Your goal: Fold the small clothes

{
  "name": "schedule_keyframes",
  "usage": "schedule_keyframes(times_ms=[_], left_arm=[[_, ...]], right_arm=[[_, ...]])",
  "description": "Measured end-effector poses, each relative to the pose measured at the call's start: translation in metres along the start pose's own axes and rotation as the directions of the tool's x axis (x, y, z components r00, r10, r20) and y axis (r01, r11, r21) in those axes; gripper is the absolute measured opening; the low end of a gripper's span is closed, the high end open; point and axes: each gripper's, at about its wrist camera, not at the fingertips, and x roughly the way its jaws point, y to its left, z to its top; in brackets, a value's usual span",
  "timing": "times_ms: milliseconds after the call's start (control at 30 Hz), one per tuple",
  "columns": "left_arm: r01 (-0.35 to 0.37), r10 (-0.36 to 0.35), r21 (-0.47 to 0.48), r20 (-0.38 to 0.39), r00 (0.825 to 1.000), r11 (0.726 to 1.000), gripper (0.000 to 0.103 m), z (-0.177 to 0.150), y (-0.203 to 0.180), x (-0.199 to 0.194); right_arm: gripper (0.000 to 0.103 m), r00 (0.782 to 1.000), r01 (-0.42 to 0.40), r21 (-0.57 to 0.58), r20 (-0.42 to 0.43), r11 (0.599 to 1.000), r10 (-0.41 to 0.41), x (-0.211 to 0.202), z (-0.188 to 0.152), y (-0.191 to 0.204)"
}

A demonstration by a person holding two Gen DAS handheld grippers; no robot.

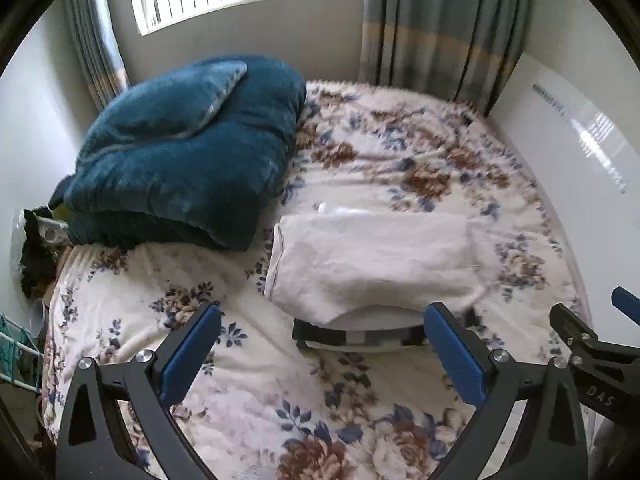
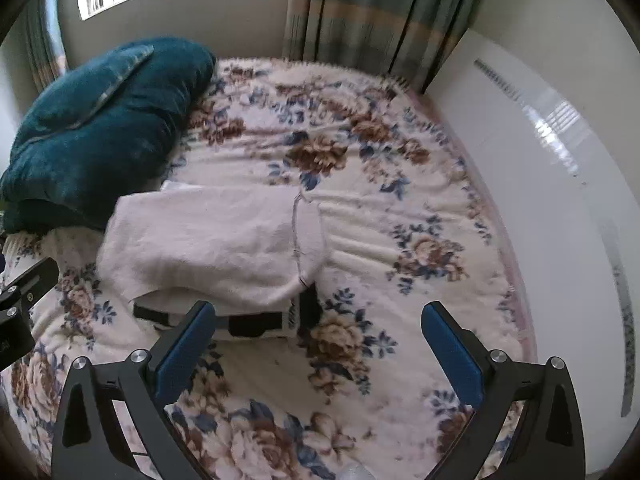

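Observation:
A white fuzzy garment [image 1: 372, 260] lies folded on the floral bedspread, over a black-and-white striped piece [image 1: 360, 336] that shows under its near edge. It also shows in the right wrist view [image 2: 208, 248], with the striped piece [image 2: 256, 324] below it. My left gripper [image 1: 322, 344] is open and empty, held just short of the garment's near edge. My right gripper [image 2: 318, 340] is open and empty, near the garment's right corner. The right gripper's fingers [image 1: 576, 332] show at the right edge of the left wrist view.
A folded teal blanket [image 1: 188, 152] sits at the back left of the bed [image 1: 400, 148]. A white wall [image 2: 540, 184] runs along the bed's right side. Curtains [image 1: 440, 20] and a window are behind. Dark clutter [image 1: 36, 248] lies off the bed's left edge.

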Motion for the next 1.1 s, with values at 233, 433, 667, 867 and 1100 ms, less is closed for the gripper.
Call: schedule_keyframes(times_ms=[233, 433, 667, 867, 1100], left_arm=[[0.003, -0.004, 0.012, 0.107, 0.994, 1.0, 0.103, -0.021, -0.01, -0.11], [0.018, -0.017, -0.001, 0.177, 0.984, 1.0, 0.103, -0.047, -0.014, -0.192], [0.019, -0.014, -0.02, 0.222, 0.975, 1.0, 0.103, -0.076, -0.014, -0.257], [0.005, 0.007, -0.041, 0.275, 0.961, 0.999, 0.103, -0.091, -0.009, -0.294], [0.01, 0.006, -0.055, 0.291, 0.957, 0.998, 0.103, -0.102, -0.007, -0.312]], right_arm=[[0.103, 0.993, 0.003, 0.026, 0.12, 1.0, -0.006, -0.128, -0.034, -0.025], [0.103, 0.971, -0.004, 0.041, 0.237, 0.999, -0.006, -0.237, -0.07, -0.049], [0.103, 0.948, -0.033, 0.034, 0.317, 0.999, 0.02, -0.323, -0.108, -0.064], [0.103, 0.927, -0.064, 0.029, 0.372, 0.998, 0.049, -0.375, -0.136, -0.075], [0.103, 0.909, -0.087, 0.019, 0.411, 0.996, 0.071, -0.411, -0.153, -0.078]])
